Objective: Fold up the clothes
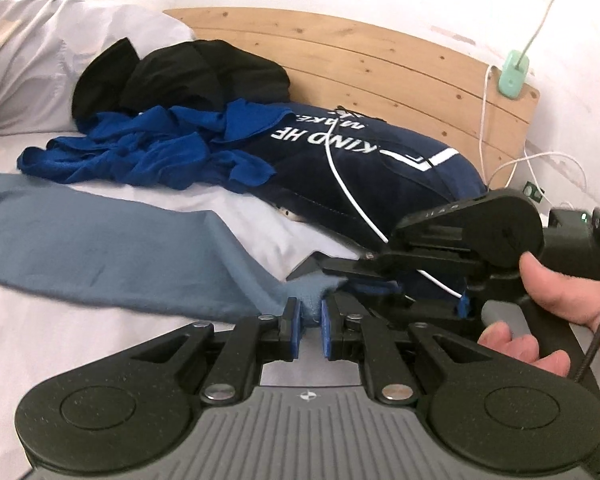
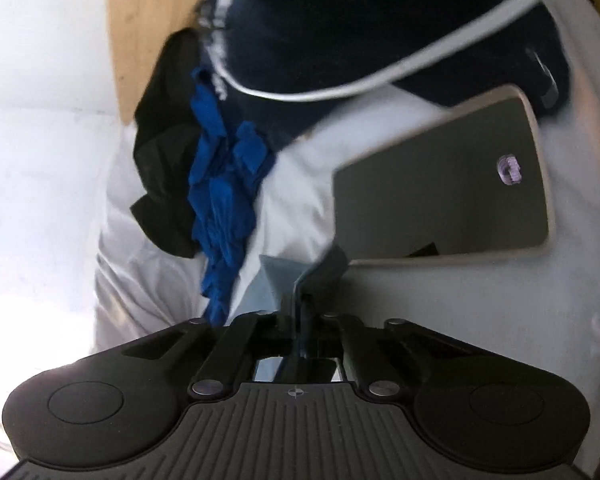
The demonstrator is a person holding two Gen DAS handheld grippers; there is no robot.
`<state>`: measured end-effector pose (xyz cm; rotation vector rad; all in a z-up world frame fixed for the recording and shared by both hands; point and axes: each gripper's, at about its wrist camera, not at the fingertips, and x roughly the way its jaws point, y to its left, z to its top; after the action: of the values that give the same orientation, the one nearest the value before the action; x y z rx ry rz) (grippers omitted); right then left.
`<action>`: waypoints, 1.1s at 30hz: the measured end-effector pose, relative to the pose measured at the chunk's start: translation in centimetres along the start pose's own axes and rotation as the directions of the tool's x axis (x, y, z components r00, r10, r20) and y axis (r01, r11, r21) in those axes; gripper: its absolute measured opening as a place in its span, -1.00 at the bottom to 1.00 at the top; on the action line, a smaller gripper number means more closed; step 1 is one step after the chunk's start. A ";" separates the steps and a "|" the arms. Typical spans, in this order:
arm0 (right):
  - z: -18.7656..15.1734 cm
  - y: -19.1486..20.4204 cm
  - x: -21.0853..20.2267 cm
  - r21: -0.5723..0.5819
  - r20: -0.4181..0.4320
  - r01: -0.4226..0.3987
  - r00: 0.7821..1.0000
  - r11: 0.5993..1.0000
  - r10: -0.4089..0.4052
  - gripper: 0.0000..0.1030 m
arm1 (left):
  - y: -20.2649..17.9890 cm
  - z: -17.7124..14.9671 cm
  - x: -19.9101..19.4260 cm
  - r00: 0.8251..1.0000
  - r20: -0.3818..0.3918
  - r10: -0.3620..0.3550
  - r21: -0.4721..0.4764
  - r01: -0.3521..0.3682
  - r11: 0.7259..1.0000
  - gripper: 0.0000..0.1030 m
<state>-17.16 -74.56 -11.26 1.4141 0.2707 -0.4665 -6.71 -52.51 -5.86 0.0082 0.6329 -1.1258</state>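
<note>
A long slate-blue knit garment (image 1: 100,248) lies stretched across the pale lavender bedsheet (image 1: 80,344), running from the far left toward the near centre, where its end bunches into a small fold. The left gripper (image 1: 310,322) is clenched on that bunched end: the cloth sits pinched between its blue-padded fingers (image 1: 295,326), directly ahead of the camera and low over the sheet. The right gripper (image 1: 352,274) comes in from the right, held by a bare hand (image 1: 556,304), and meets the same corner of cloth just beyond the left one, the two tools nearly touching. In the right wrist view, the right gripper (image 2: 302,320) has its jaws drawn tight on a thin edge of the slate-blue garment (image 2: 284,276), which rises as a small peak just in front of the fingertips. Behind the garment, a crumpled royal-blue cloth (image 1: 148,152) and a black bundle of clothing (image 1: 180,76) lie heaped beside a navy pillow with white lettering (image 1: 360,168), against the curved pine headboard (image 1: 380,64). A white cable (image 1: 352,192) trails over the pillow. A mint-green clip lamp (image 1: 514,74) grips the headboard's end. A grey rounded tablet-like slab (image 2: 444,188) rests on the sheet near the right gripper.
</note>
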 end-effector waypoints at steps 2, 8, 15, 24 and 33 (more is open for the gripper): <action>-0.3 1.4 -0.2 -0.082 -0.002 0.010 1.000 0.997 -0.010 -0.94 | 0.2 0.1 -0.4 1.000 0.013 -0.001 -0.014 0.001 1.000 -0.73; -1.8 7.5 -0.4 -0.330 -0.037 0.001 0.999 0.944 -0.014 -0.95 | 1.6 1.0 -2.6 0.998 0.070 0.004 -0.087 0.002 0.996 -0.73; -6.6 17.2 1.9 -0.518 -0.156 -0.139 0.985 0.844 0.067 -0.95 | 5.7 3.1 -7.4 0.983 0.174 0.053 -0.198 -0.018 0.980 -0.71; -20.2 28.2 7.1 -0.728 -0.365 -0.322 0.929 0.606 0.055 -0.95 | 17.0 3.4 -18.7 0.937 0.288 0.198 -0.459 -0.046 0.887 -0.71; -34.9 35.6 11.6 -0.757 -0.549 -0.490 0.836 0.432 -0.013 -0.95 | 25.8 0.3 -29.5 0.860 0.371 0.351 -0.660 -0.022 0.751 -0.71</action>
<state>12.81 -38.84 9.73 0.4467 0.6006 0.3211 6.95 -16.33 0.57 -0.7663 0.5228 -0.6171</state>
